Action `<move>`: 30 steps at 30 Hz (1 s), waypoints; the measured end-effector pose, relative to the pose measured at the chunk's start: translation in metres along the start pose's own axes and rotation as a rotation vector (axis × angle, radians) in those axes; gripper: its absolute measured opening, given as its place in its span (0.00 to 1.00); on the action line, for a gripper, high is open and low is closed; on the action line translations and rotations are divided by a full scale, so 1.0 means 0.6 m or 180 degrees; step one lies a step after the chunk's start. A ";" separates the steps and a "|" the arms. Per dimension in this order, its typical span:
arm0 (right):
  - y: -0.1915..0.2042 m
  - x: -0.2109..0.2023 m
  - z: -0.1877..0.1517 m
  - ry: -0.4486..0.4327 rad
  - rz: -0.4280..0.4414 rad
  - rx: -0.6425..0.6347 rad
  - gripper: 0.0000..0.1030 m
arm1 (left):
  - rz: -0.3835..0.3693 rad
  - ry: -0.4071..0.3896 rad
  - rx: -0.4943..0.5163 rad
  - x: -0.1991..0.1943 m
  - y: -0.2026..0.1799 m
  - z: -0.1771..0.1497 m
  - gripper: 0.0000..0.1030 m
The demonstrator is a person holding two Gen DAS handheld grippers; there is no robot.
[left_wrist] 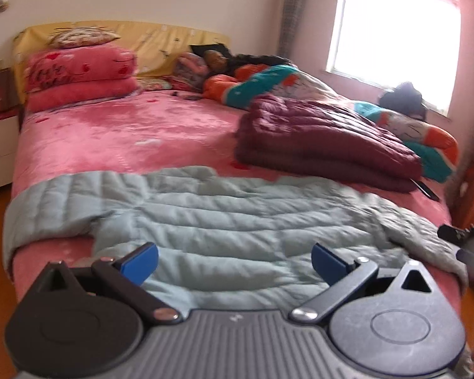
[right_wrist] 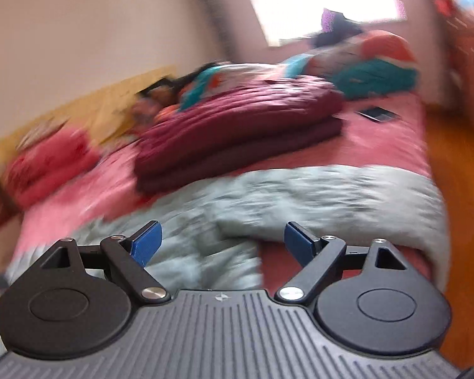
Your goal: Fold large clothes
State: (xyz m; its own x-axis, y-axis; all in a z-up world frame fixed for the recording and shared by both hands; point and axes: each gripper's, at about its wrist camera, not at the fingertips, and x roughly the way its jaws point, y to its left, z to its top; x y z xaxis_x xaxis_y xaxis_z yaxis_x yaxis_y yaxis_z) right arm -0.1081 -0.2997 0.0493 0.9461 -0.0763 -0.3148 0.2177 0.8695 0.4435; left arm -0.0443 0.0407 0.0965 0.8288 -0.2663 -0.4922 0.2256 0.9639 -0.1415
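Observation:
A pale grey-green quilted jacket [left_wrist: 224,218] lies spread flat across the near end of the pink bed [left_wrist: 126,132], one sleeve hanging over the left edge. My left gripper [left_wrist: 235,262] hovers above its near hem, blue pads wide apart, nothing between them. In the blurred, tilted right wrist view the same jacket [right_wrist: 316,195] stretches across the bed's foot. My right gripper [right_wrist: 222,244] is open over it, its pads clear of the cloth. A folded maroon quilted garment [left_wrist: 325,142] rests on the bed's right side, also seen as the maroon garment [right_wrist: 237,132].
Pink folded blankets [left_wrist: 82,75] and a cushion sit at the headboard. A colourful duvet [left_wrist: 268,82] lies heaped by the window. A dark phone [right_wrist: 377,113] lies on the bed near the maroon garment. Orange wooden floor [right_wrist: 458,205] borders the bed; a white cabinet [left_wrist: 0,151] stands left.

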 end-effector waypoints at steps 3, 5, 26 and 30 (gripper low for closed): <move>-0.065 -0.011 0.014 -0.0061 -0.0320 0.0498 1.00 | -0.0123 0.0064 0.0073 0.000 -0.036 0.001 0.99; -0.111 -0.021 0.019 -0.0112 -0.0495 0.0864 1.00 | -0.0216 0.0096 0.0120 0.001 -0.057 0.000 0.99; -0.459 -0.060 -0.190 -0.0418 -0.0353 0.5334 1.00 | -0.0539 0.0471 0.0540 0.031 -0.197 -0.037 0.99; -0.449 -0.019 -0.187 -0.0460 -0.0108 0.5453 1.00 | -0.0558 0.0516 0.0559 0.041 -0.206 -0.041 0.99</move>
State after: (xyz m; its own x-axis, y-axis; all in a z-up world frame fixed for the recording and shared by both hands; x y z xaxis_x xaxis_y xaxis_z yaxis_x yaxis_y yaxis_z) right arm -0.2044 -0.4784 -0.1612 0.9273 -0.2059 -0.3126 0.1338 -0.5976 0.7905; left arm -0.0644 -0.0850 0.0807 0.6799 -0.4128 -0.6061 0.4550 0.8856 -0.0927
